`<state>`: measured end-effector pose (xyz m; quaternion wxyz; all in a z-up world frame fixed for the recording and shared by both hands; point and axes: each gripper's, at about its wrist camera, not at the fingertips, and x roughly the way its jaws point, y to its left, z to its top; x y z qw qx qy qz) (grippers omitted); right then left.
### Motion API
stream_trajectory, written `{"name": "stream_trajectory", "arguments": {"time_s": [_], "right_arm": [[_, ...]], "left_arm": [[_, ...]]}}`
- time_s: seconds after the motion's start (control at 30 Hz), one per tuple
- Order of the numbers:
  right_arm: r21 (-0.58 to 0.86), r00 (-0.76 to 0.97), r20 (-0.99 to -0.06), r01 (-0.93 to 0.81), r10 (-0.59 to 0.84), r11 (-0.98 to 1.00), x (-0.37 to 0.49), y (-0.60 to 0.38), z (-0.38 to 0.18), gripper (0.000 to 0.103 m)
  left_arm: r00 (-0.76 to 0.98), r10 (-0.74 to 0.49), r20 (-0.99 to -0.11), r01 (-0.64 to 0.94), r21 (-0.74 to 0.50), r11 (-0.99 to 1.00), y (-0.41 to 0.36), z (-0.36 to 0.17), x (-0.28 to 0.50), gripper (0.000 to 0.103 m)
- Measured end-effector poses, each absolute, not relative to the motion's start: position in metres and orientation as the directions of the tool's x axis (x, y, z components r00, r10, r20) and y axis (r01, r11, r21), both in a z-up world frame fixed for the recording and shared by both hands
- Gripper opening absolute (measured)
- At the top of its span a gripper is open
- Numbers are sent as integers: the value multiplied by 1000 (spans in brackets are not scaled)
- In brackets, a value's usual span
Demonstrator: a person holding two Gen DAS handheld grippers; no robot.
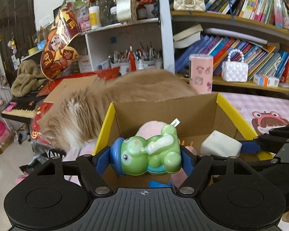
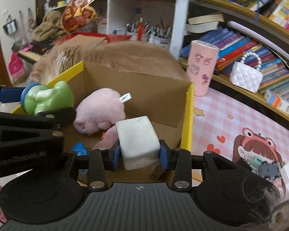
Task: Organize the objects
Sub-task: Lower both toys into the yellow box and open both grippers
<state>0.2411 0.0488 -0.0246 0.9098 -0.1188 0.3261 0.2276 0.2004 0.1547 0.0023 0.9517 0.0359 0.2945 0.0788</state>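
My left gripper is shut on a green frog toy with a blue hat and holds it above the open cardboard box. It also shows in the right wrist view. My right gripper is shut on a white foam block and holds it over the box; the block also shows in the left wrist view. A pink plush pig lies inside the box, with other small toys partly hidden under the grippers.
A fluffy orange cat lies right behind the box. A pink tumbler stands beside the box on the pink checked mat. Bookshelves with a white purse stand at the right. A keyboard stands at the left.
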Motion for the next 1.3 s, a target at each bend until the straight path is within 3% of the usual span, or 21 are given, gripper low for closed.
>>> {"name": "stream_trajectory", "arguments": {"time_s": [0.6, 0.7, 1.3], "right_arm": [[-133, 675, -658, -540, 333, 831, 255, 59, -29, 38], [-125, 675, -659, -531, 330, 838, 253, 57, -26, 41], [-53, 760, -552, -441, 342, 896, 187, 23, 14, 43]], "left_arm": [[777, 201, -597, -185, 90, 979, 166, -8, 214, 81], [784, 214, -583, -195, 97, 976, 165, -5, 211, 90], [850, 181, -494, -186, 39, 982, 159, 33, 144, 90]]}}
